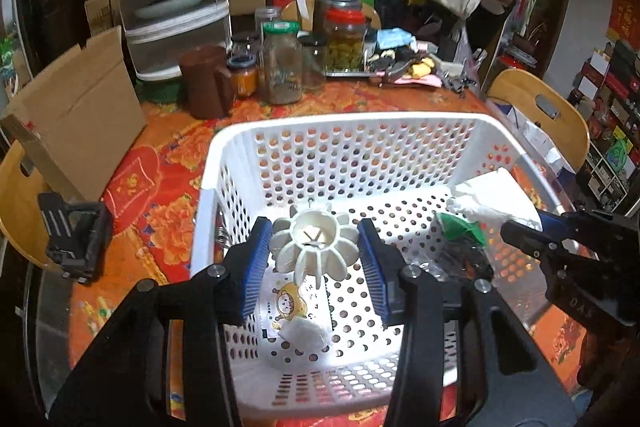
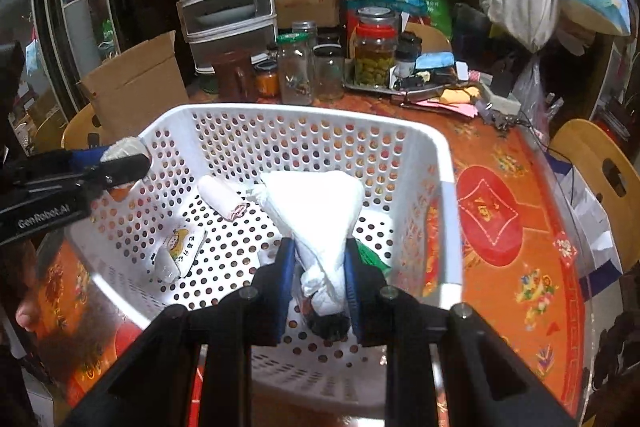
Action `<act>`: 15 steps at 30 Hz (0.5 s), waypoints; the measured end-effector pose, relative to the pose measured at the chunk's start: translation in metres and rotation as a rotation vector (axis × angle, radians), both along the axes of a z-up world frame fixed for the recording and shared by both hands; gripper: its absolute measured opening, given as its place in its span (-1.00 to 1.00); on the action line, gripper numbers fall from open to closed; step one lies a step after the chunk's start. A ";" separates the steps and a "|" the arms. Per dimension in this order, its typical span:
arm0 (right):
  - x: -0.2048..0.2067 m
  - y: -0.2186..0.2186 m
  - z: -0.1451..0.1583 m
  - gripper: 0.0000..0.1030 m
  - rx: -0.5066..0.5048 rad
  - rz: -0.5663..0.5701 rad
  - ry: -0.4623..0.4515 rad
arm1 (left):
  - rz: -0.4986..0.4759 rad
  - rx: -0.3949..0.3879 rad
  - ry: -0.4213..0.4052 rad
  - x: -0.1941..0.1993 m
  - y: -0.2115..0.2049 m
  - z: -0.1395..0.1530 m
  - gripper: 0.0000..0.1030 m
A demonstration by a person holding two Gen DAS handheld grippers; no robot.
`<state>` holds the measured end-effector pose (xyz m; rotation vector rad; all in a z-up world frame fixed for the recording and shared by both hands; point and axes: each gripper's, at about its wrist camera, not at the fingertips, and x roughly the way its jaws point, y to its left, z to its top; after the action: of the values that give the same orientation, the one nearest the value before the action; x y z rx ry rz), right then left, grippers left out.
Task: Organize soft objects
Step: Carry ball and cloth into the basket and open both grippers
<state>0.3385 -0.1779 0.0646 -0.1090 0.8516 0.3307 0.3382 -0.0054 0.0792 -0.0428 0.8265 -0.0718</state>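
Basket [image 1: 340,131] open on top, perforated floor mostly bare at frame centre, decent room to drop in. Cartoon-print packet [image 1: 284,303] and small white roll [image 2: 222,197] clutter lower left. Jar cluster [image 1: 288,63] and cardboard box [image 1: 80,119] crowd far and left edges; orange tablecloth [image 2: 520,227] right side looks free, though fisheye blur.

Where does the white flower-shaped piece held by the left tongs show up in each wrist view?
Left wrist view: white flower-shaped piece sits centre frame, between the left tongs, above the white basket.
Right wrist view: only its edge shows at far left, in those tongs.
Shared landmark: the green-lidded jar.
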 end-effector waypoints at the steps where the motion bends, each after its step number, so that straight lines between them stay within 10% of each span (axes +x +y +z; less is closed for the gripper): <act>1: 0.002 0.002 -0.002 -0.56 -0.006 -0.001 0.005 | 0.002 0.000 0.007 0.003 0.000 -0.004 -0.19; 15: 0.017 0.007 -0.013 -0.56 -0.032 -0.019 0.019 | -0.004 0.012 0.046 0.013 0.001 -0.030 -0.19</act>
<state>0.3555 -0.1707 0.0514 -0.1280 0.8768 0.3008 0.3510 -0.0048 0.0488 -0.0317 0.8728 -0.0695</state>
